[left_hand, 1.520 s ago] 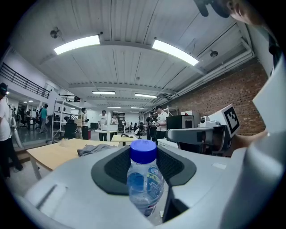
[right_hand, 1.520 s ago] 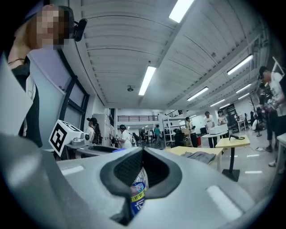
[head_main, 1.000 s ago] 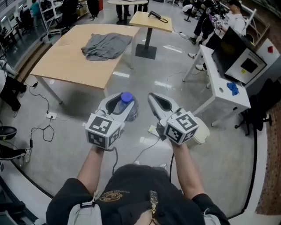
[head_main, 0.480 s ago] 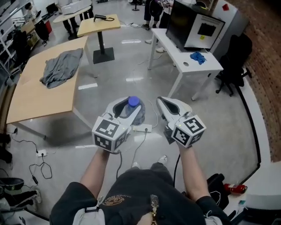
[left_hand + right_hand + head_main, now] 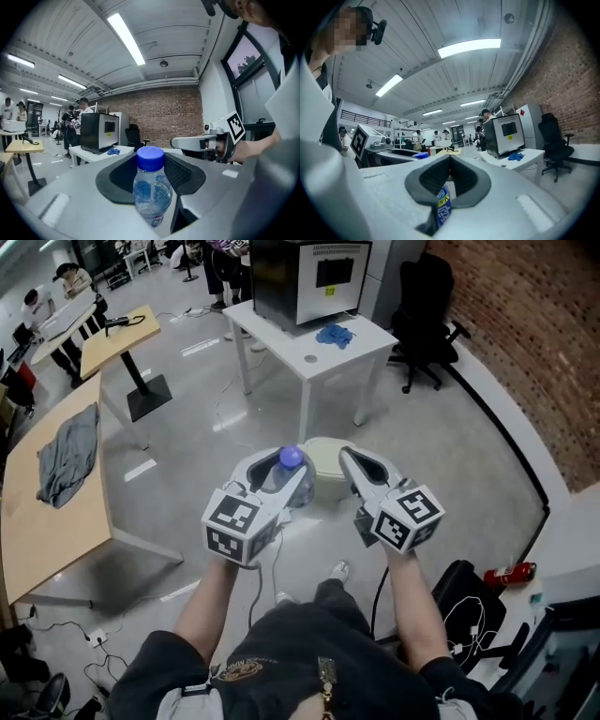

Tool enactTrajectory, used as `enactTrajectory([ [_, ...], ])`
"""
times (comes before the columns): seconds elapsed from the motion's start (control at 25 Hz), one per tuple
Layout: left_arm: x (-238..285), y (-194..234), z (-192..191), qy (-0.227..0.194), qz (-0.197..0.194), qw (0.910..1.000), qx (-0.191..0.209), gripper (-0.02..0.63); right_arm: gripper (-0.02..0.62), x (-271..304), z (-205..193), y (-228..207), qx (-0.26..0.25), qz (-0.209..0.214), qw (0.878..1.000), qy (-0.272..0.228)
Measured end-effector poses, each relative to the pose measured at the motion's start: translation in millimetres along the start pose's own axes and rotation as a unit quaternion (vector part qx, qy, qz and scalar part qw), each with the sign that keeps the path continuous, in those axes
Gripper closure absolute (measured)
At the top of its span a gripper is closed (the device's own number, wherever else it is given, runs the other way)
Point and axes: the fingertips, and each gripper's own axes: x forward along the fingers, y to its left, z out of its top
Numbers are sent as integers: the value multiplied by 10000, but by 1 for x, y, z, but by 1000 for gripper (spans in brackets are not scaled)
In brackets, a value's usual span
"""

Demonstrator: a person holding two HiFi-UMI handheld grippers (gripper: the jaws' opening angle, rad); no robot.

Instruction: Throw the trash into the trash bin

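We clamp the water bottle (image 5: 151,187) upright in the left gripper (image 5: 277,474). The right gripper (image 5: 362,467) pinches a label scrap (image 5: 443,206). The trash bin (image 5: 323,456) stands on the floor just ahead, between both grippers, about equally near each.

A bottle (image 5: 151,190) is held in the left gripper (image 5: 279,470), a wrapper (image 5: 444,204) in the right gripper (image 5: 352,460). A bin (image 5: 326,452) is seen just ahead at twelve o'clock, a table (image 5: 47,521) at nine.

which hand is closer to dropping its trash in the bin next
Left, narrowly. The left gripper grips the blue-capped bottle right beside the pale bin in the head view. The right gripper pinches only a small wrapper at the bin's other side.
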Motion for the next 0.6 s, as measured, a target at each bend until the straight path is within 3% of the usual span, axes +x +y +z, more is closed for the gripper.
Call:
enactTrajectory([
  [0.28,69,-39,0,69,-516,9986,-38,417,592,-47,0,-76,104,-598,9981,-45],
  [0.6,143,-57,-12,258,-666,9973,-158,417,592,-59,-11,-150,307,-727,9969,2],
])
